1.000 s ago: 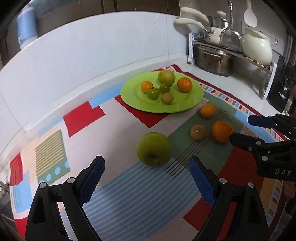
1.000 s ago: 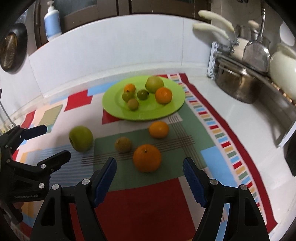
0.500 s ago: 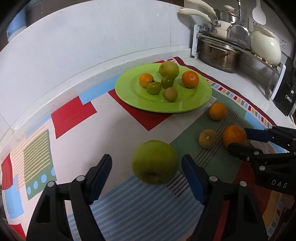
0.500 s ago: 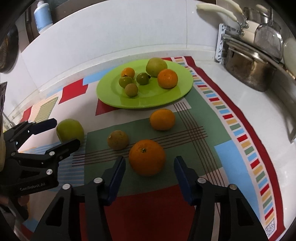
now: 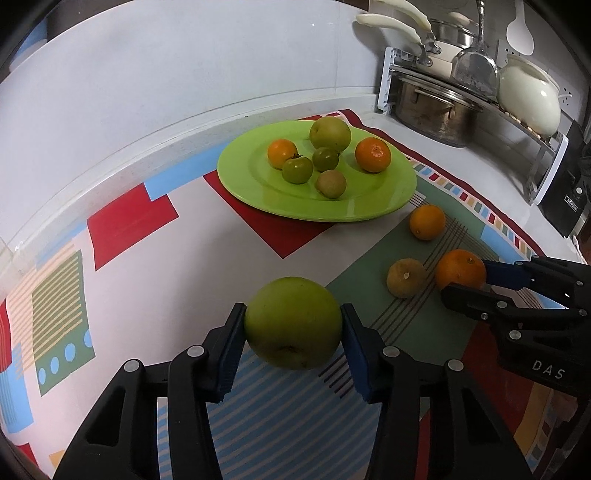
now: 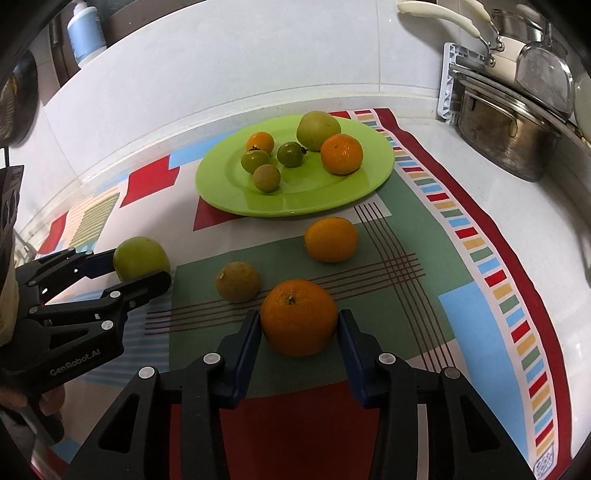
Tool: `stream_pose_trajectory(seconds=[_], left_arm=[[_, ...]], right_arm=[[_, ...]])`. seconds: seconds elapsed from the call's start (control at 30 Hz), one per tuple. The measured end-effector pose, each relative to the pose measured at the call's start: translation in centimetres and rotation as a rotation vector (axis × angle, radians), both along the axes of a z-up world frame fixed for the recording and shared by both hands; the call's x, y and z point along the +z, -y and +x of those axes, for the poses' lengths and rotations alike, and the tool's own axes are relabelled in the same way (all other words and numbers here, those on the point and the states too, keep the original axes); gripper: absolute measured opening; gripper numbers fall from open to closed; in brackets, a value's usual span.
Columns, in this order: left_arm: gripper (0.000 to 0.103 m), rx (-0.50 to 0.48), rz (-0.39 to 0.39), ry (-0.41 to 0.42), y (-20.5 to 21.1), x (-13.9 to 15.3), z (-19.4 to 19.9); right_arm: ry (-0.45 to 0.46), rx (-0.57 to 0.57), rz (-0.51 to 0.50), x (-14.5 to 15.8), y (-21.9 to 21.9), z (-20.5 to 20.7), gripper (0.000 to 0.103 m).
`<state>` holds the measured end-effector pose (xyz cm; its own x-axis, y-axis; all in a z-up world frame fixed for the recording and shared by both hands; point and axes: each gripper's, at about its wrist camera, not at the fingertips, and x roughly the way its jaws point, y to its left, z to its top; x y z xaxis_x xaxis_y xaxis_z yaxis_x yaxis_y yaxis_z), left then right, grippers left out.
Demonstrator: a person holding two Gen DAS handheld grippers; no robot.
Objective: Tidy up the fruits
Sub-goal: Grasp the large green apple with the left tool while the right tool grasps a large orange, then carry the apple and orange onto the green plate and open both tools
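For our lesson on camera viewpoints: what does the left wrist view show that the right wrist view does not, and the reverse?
Only the left wrist view shows the white ceramic pot on the rack and the black appliance at far right. Only the right wrist view shows the blue-labelled bottle behind the counter. Both show the green plate with six fruits, the left gripper closed on the green apple, and the right gripper around the large orange.

Lime-green plate (image 6: 229,199) holds two orange, four green-to-tan fruits. Mat (image 6: 417,317): red, green, blue and white blocks, brown crossed lines, multicoloured dashed border at 3 o'clock. Blue pads (image 5: 356,360) flank a yellow-green apple (image 5: 293,328).
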<state>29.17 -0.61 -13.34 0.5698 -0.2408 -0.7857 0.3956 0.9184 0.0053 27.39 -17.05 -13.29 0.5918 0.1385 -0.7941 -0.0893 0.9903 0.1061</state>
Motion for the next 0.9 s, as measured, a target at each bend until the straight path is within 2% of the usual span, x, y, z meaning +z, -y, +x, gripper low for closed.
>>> stream_pose_trajectory(seconds=[0.2, 0.47, 0.9], left_arm=[[0.049, 0.005, -0.012, 0.012, -0.1, 0.8, -0.2], [0.049, -0.007, -0.033, 0.08, 0.2, 3.6, 0.3], [0.049, -0.013, -0.063, 0.15, 2.0, 6.9, 6.5]], right_arm=[[0.038, -0.004, -0.004, 0.9, 0.1, -0.4, 0.042], [0.108, -0.008, 0.003, 3.1, 0.5, -0.2, 0.042], [0.237, -0.007, -0.025, 7.5, 1.6, 5.3, 0.042]])
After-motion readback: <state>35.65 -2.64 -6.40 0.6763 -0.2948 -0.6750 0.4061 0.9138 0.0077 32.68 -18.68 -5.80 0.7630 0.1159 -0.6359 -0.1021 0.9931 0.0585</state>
